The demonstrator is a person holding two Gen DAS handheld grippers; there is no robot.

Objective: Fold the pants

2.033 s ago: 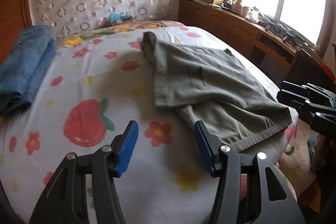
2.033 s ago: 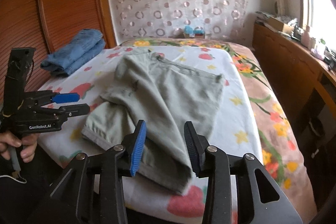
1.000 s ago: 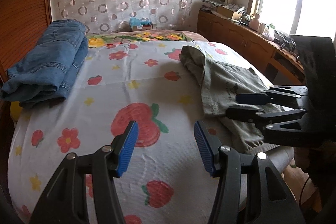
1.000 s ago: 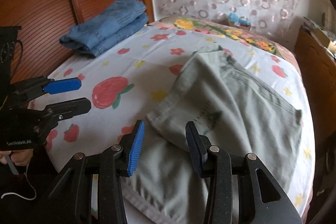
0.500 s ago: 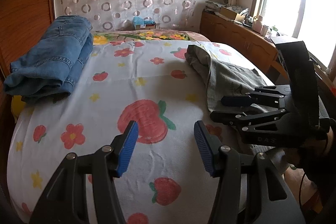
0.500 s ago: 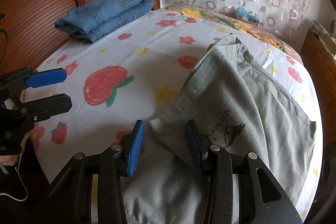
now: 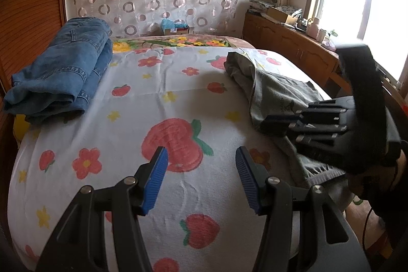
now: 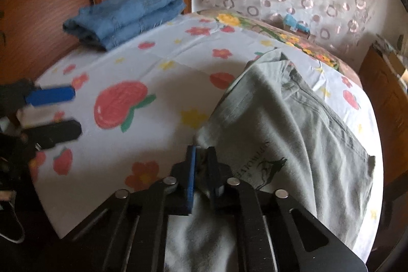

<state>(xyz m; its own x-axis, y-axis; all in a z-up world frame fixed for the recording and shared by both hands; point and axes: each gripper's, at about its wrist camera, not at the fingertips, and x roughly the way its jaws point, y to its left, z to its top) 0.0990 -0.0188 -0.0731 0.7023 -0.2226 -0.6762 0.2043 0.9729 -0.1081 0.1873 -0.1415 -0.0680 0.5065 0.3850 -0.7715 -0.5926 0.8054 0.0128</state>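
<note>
Bedsheet point(image 7: 142, 116) | folded jeans point(image 7: 63, 68) far-left | left tongs point(image 7: 201, 177) apart | right tongs point(image 8: 201, 170) clamped on grey pants point(image 8: 280, 134)

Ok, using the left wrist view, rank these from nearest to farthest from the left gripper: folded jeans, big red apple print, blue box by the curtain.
From the left gripper:
1. Big red apple print, on the sheet just ahead of the fingertips.
2. Folded jeans, far left of the bed.
3. Blue box, at the head of the bed by the curtain.

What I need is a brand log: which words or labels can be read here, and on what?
None reads clearly.
Grey pants: dark print, a word beside an animal logo, upside down and blurred, unreadable.
Far box: label too small to read.
</note>
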